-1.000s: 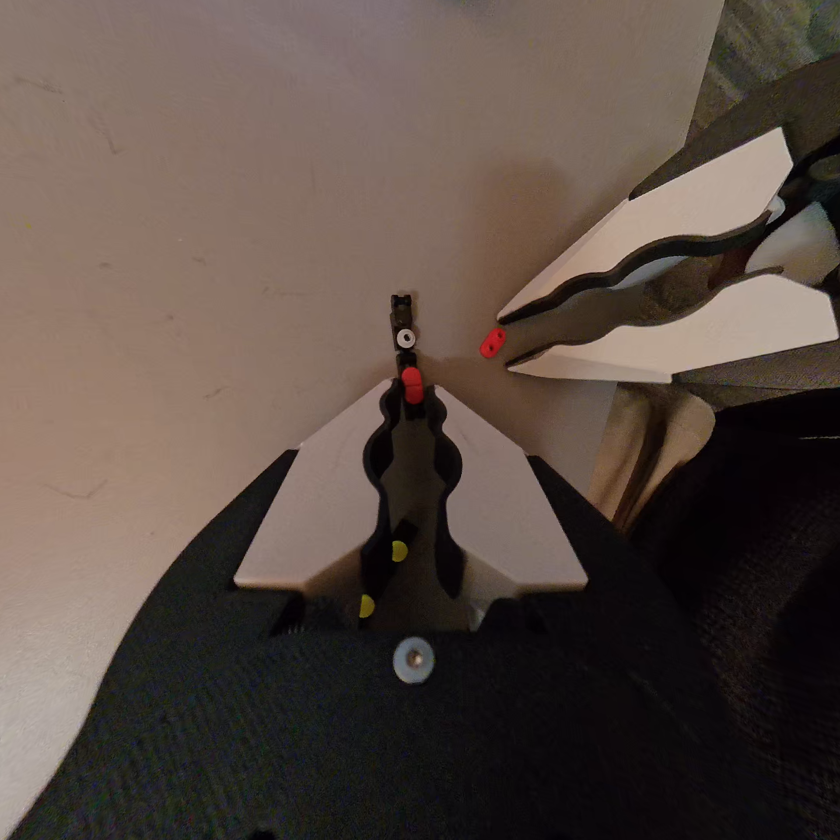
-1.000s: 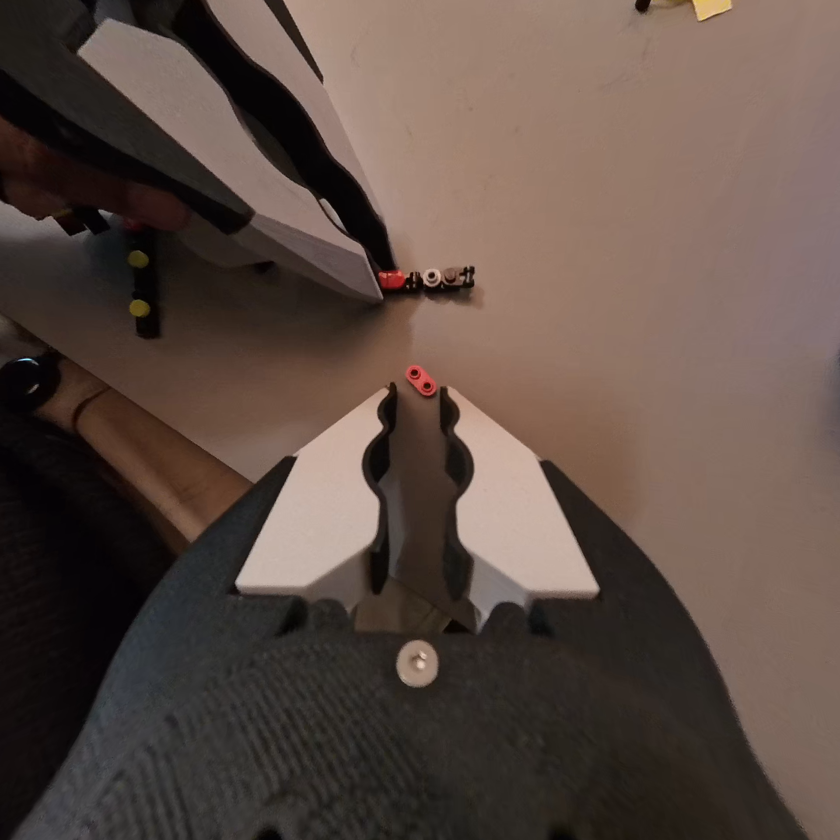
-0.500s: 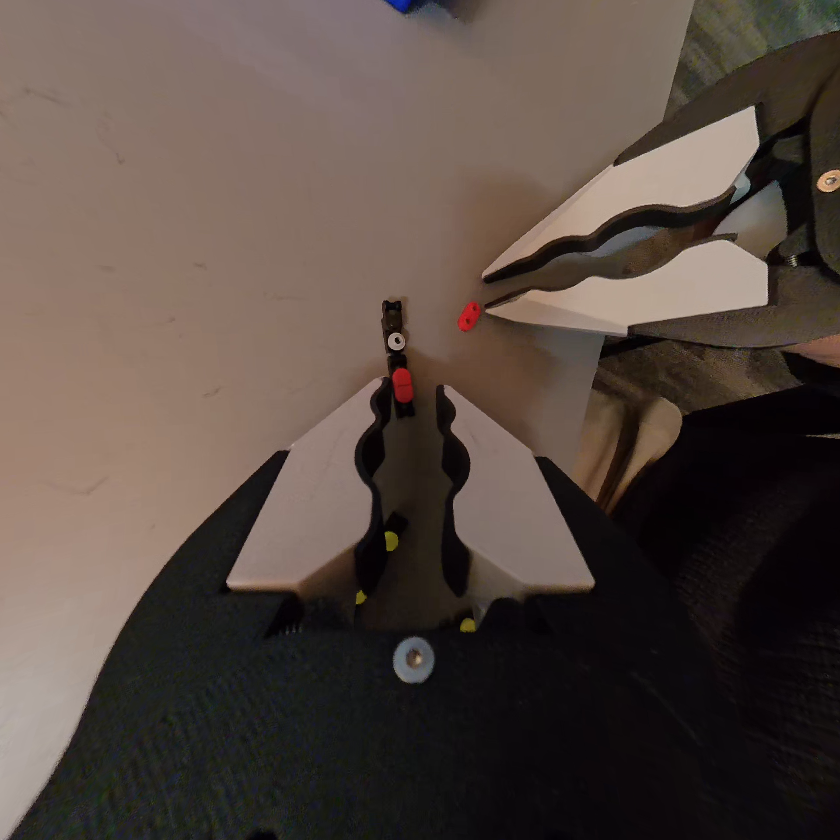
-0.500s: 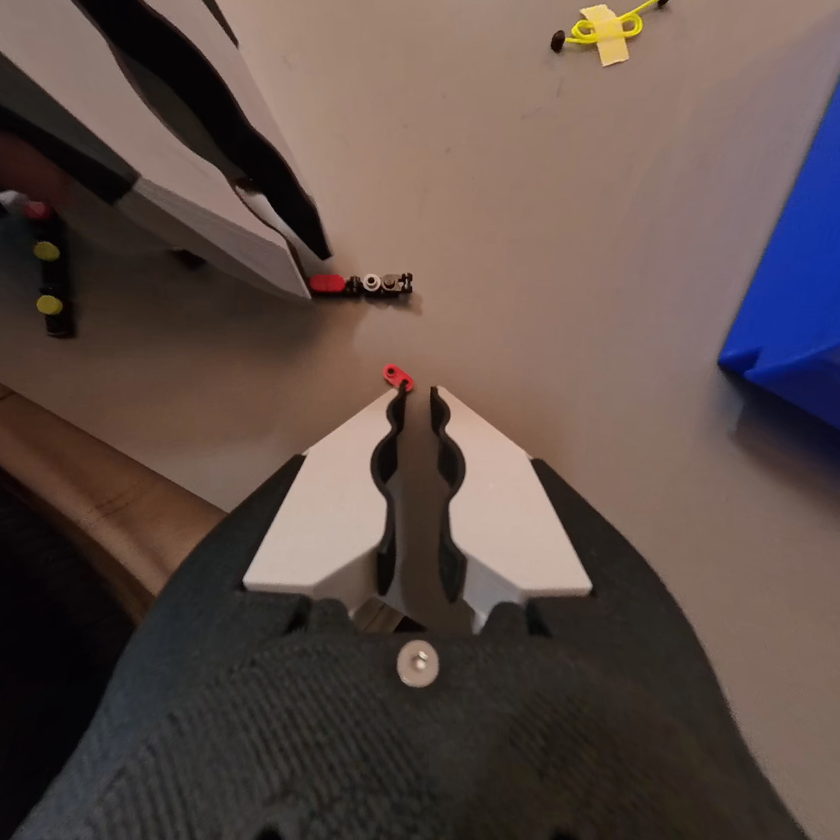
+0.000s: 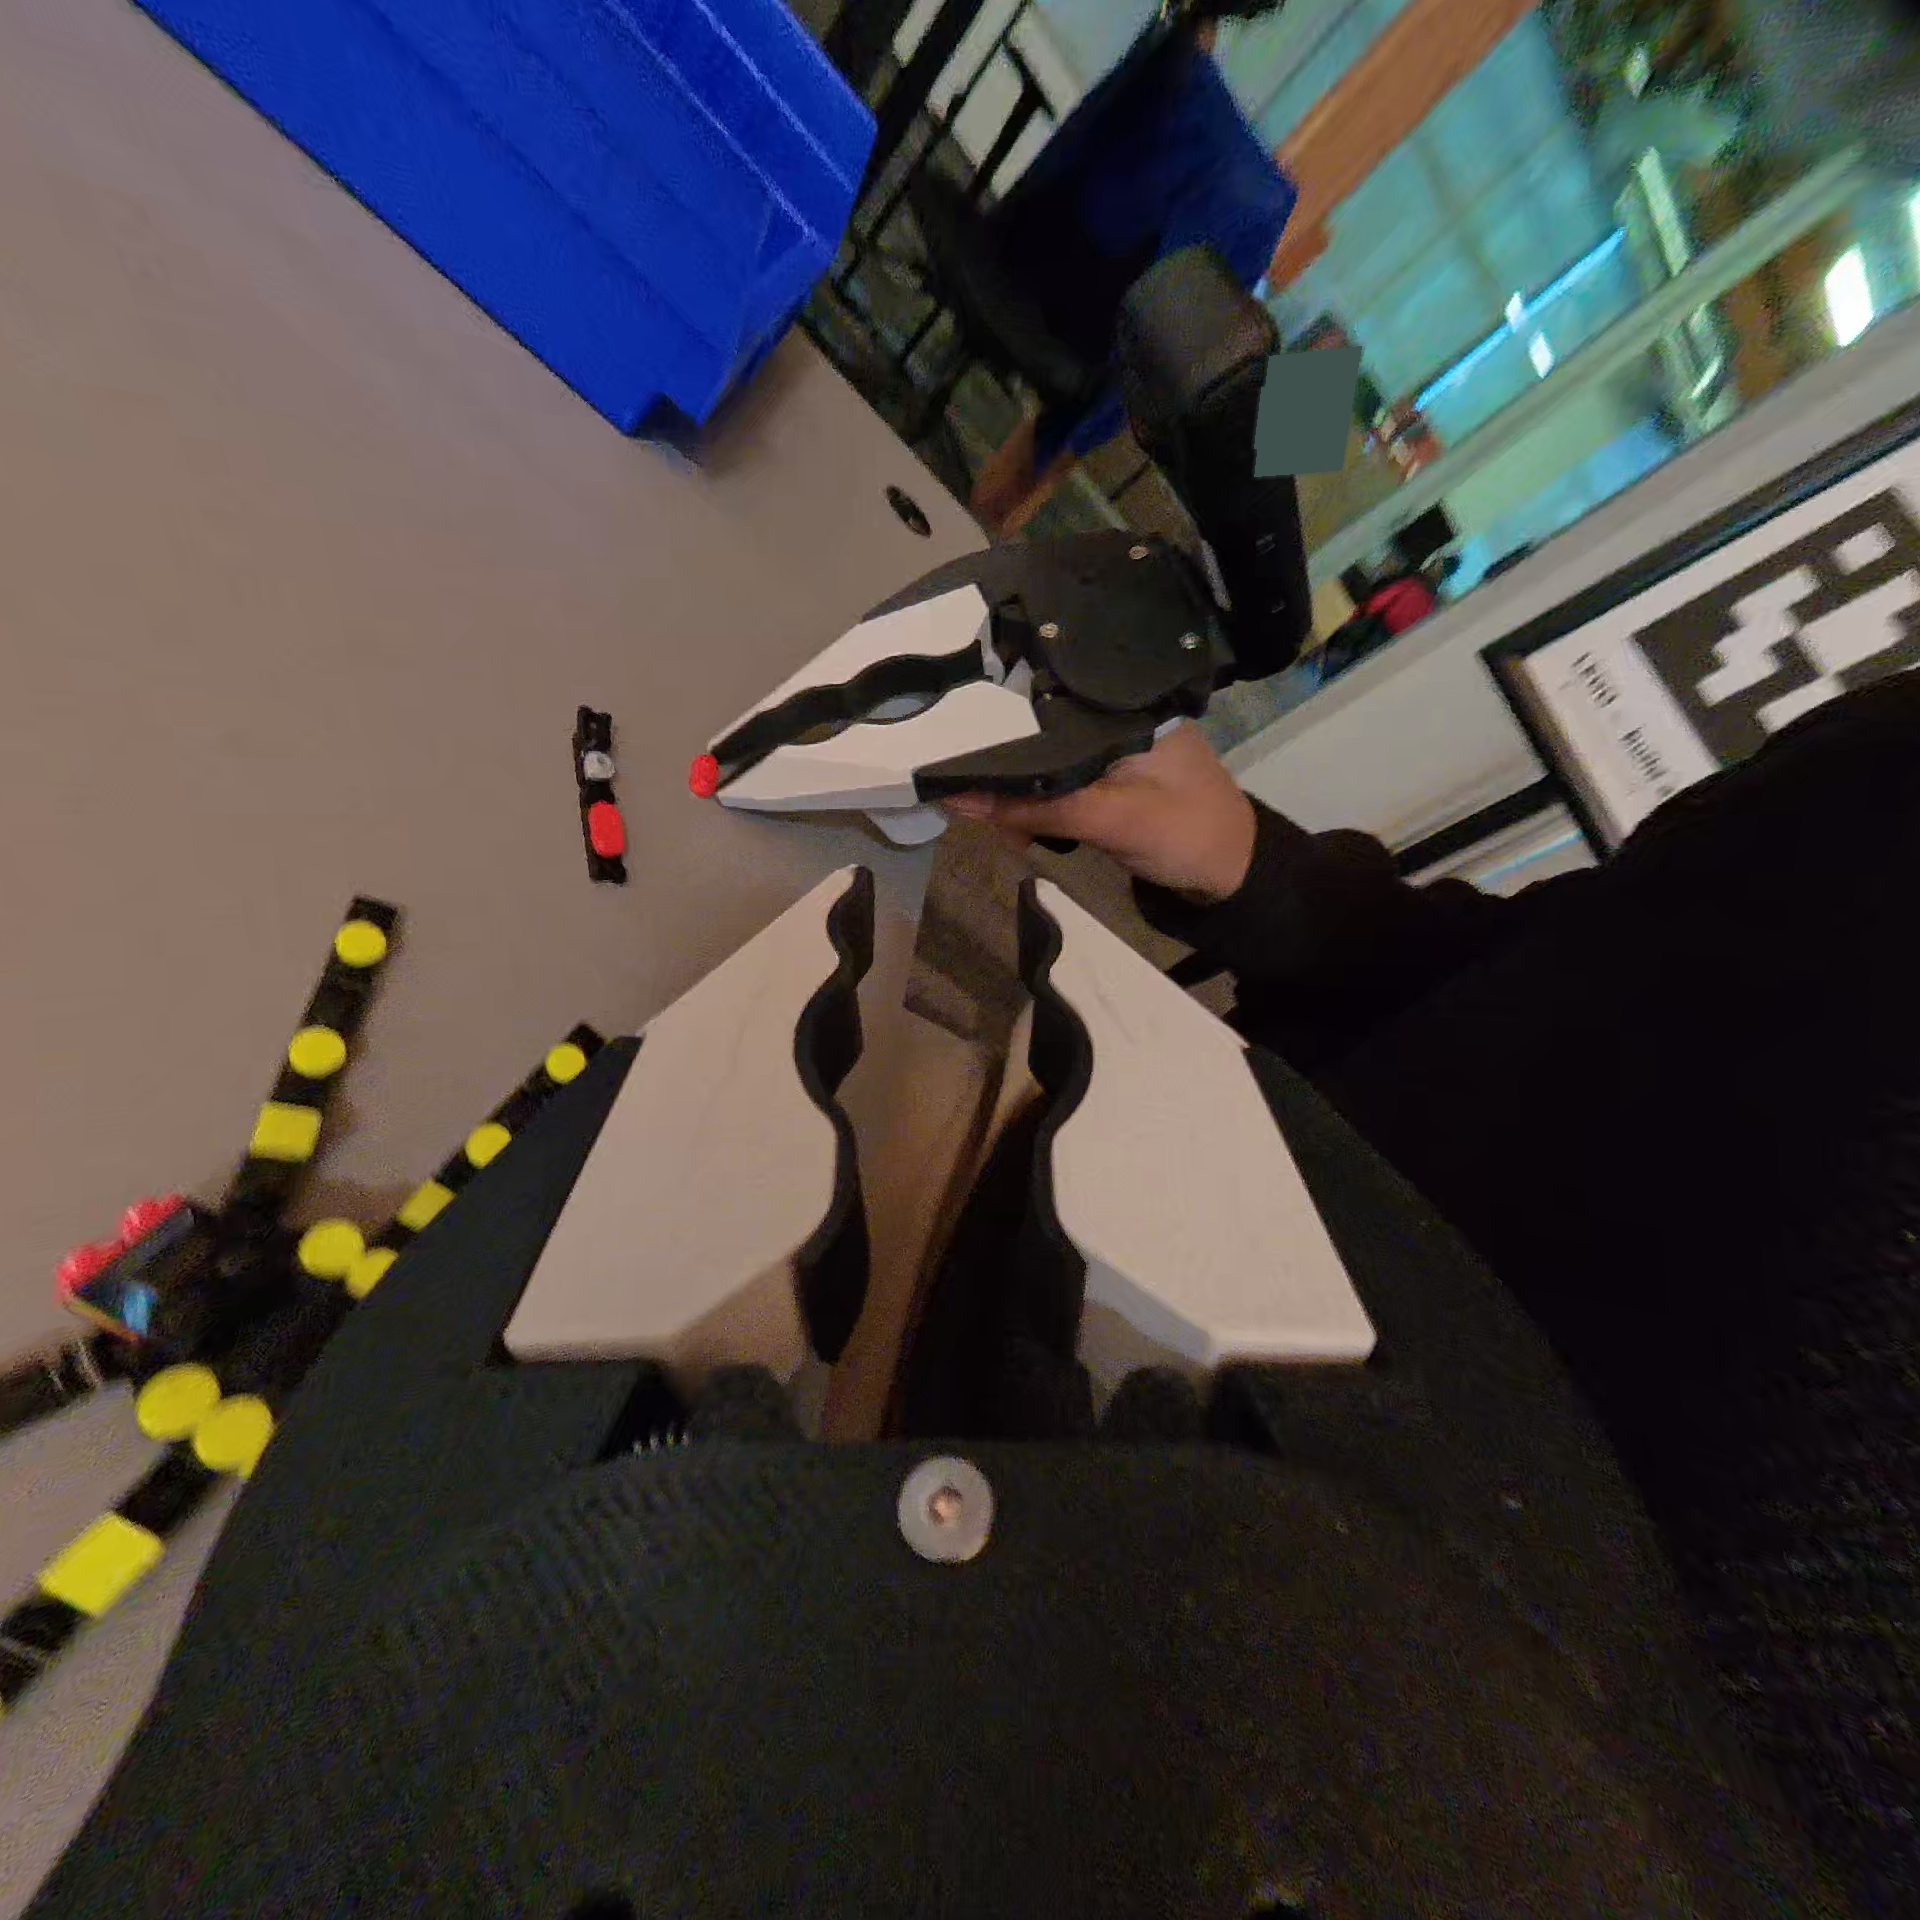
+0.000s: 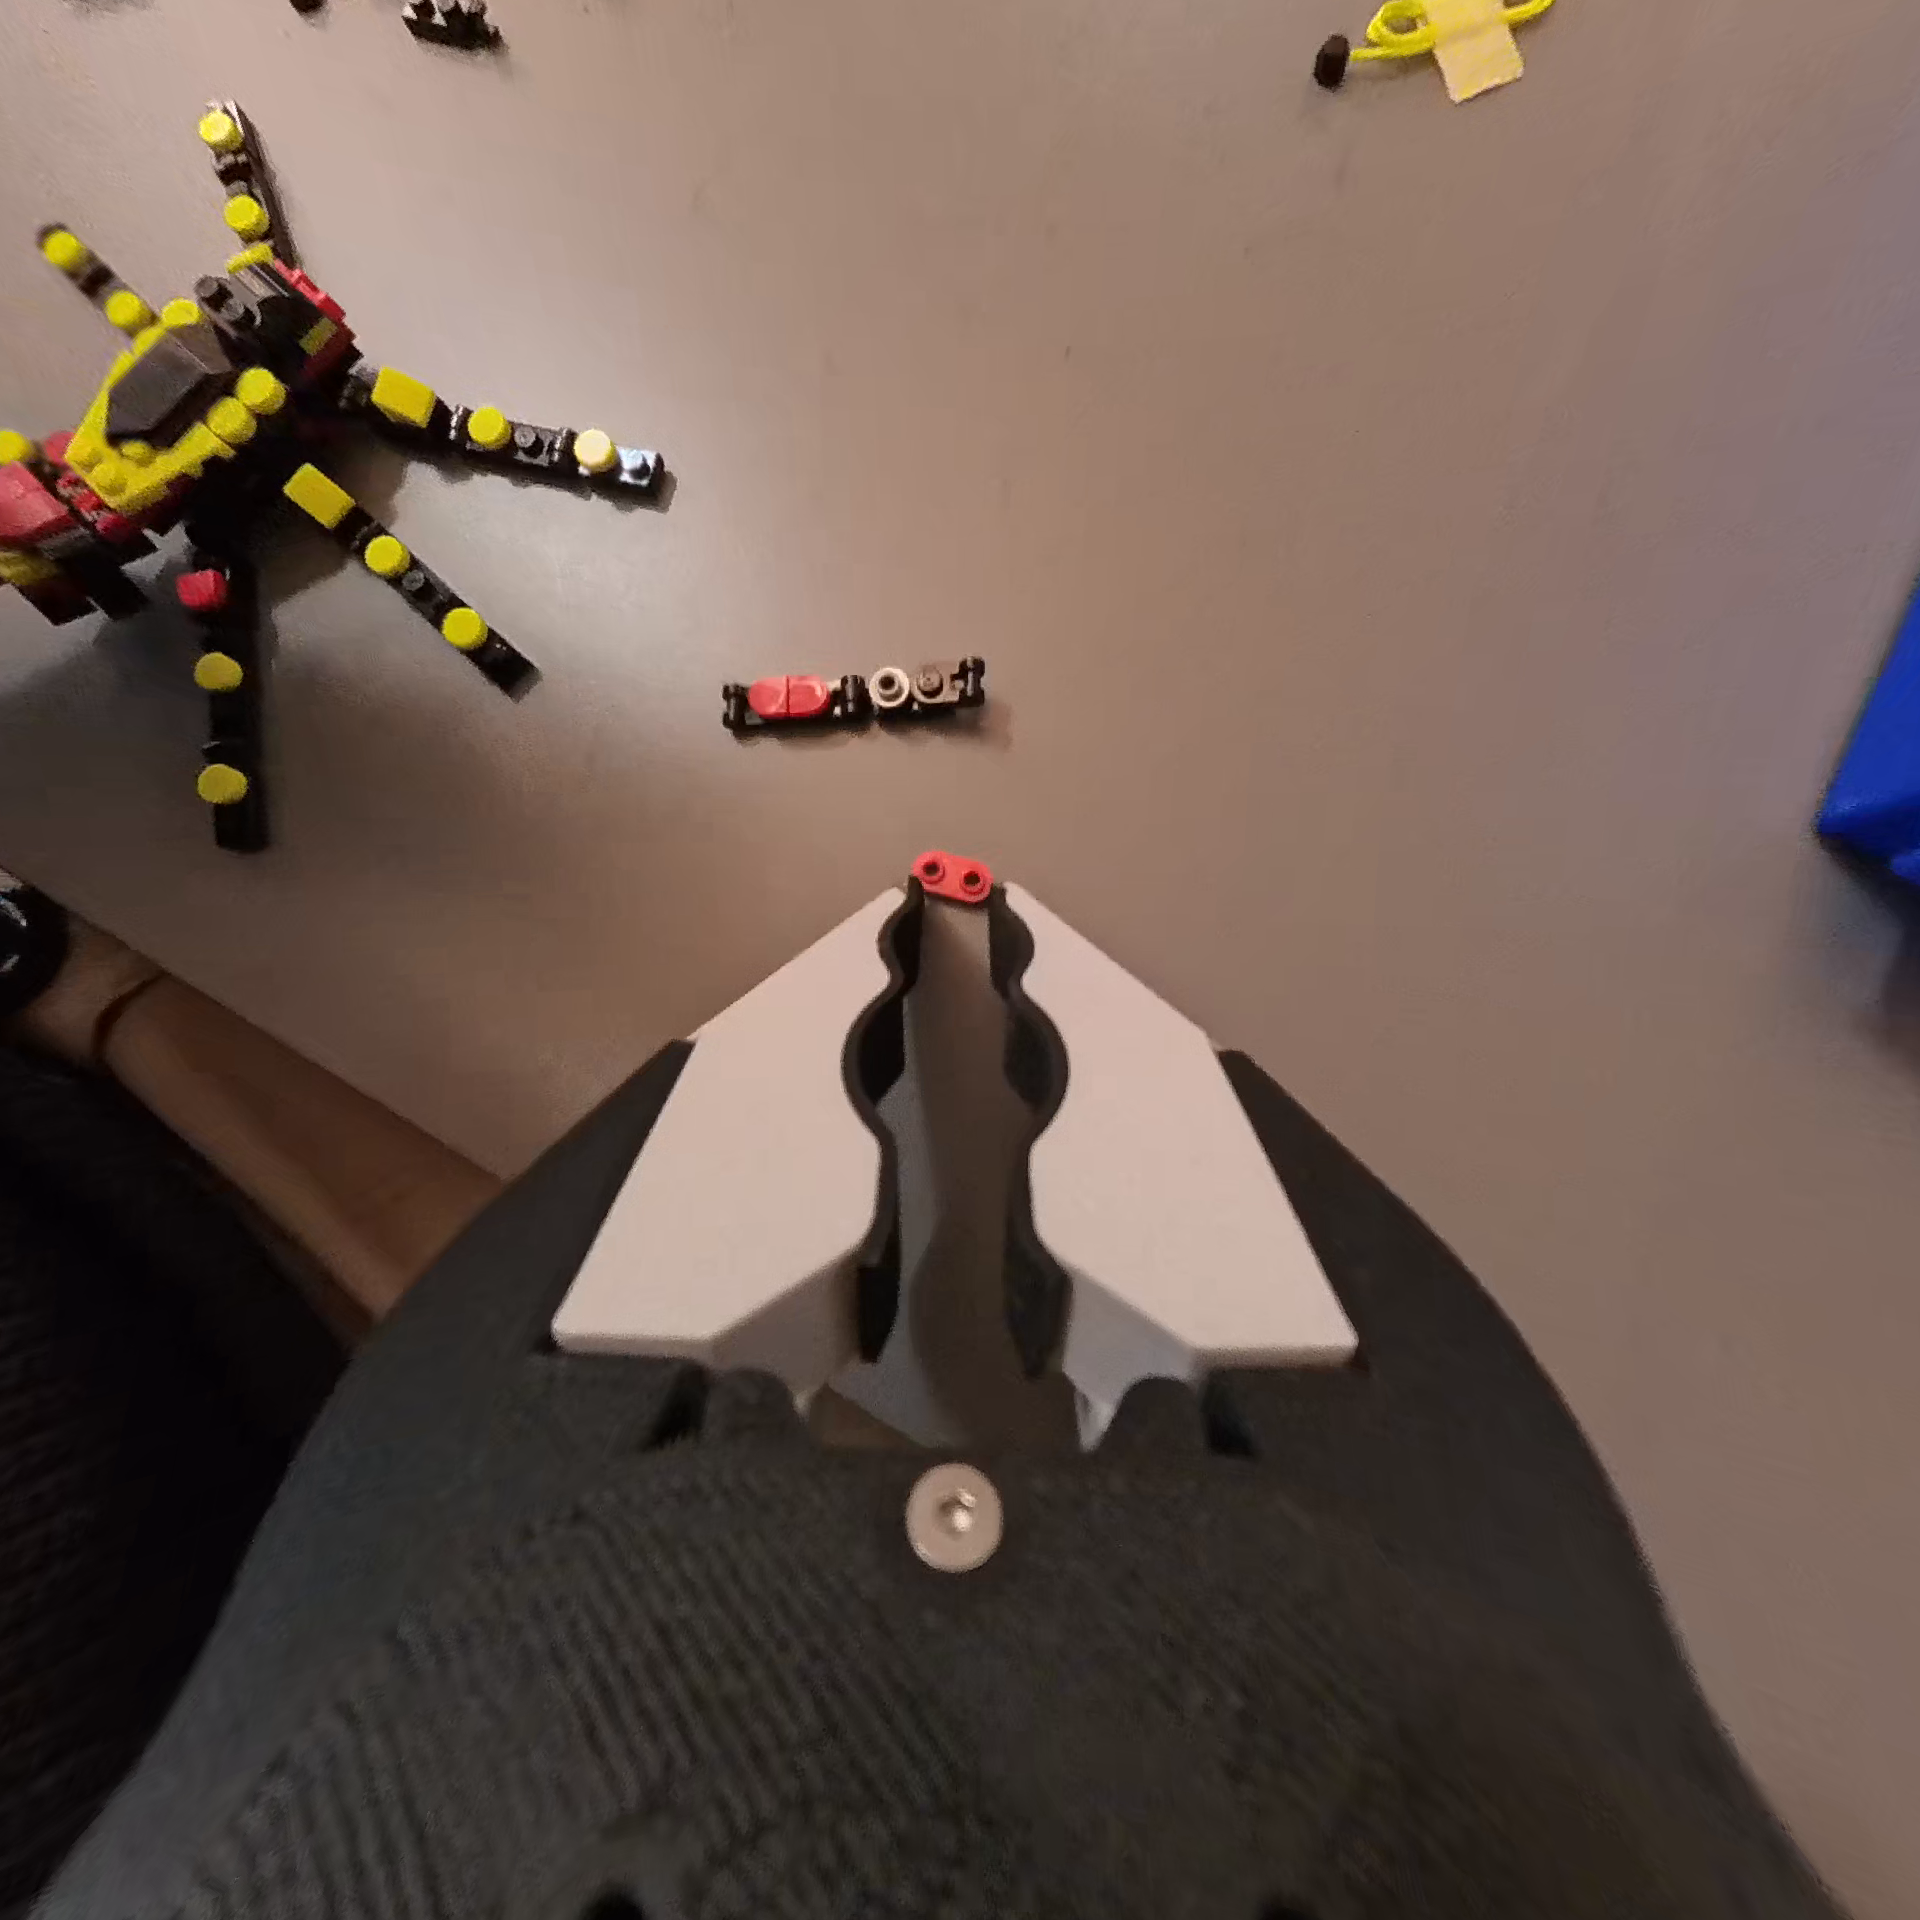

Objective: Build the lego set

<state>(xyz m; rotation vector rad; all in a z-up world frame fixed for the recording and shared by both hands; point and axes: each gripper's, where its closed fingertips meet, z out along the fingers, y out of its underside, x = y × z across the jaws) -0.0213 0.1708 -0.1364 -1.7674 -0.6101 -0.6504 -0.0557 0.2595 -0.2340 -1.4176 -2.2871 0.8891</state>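
Observation:
My right gripper [image 6: 952, 891] is shut on a small red two-hole plate [image 6: 952, 874] and holds it near the table, in front of a short black strip [image 6: 854, 696] that carries a red piece and a grey stud. The left wrist view shows the same strip [image 5: 600, 793], the red plate [image 5: 703, 775] and the right gripper [image 5: 717, 774] beside it. My left gripper [image 5: 940, 891] is open and empty, lifted back past the table edge. A black, yellow and red spider-like model [image 6: 208, 416] lies at the left, also low left in the left wrist view [image 5: 208, 1247].
A blue bin [image 5: 540, 187] stands on the grey table [image 6: 1247, 416]; its corner shows at the right [image 6: 1881, 769]. A yellow string with tape [image 6: 1455, 36] and small black pieces [image 6: 447, 21] lie at the far edge. A hand [image 5: 1132, 821] holds the right gripper. My right fingertips sit around 15 cm from my left ones.
My left gripper opened, let go of the black strip, and pulled back and tilted up. My right gripper kept the red plate and drew slightly back from the strip.

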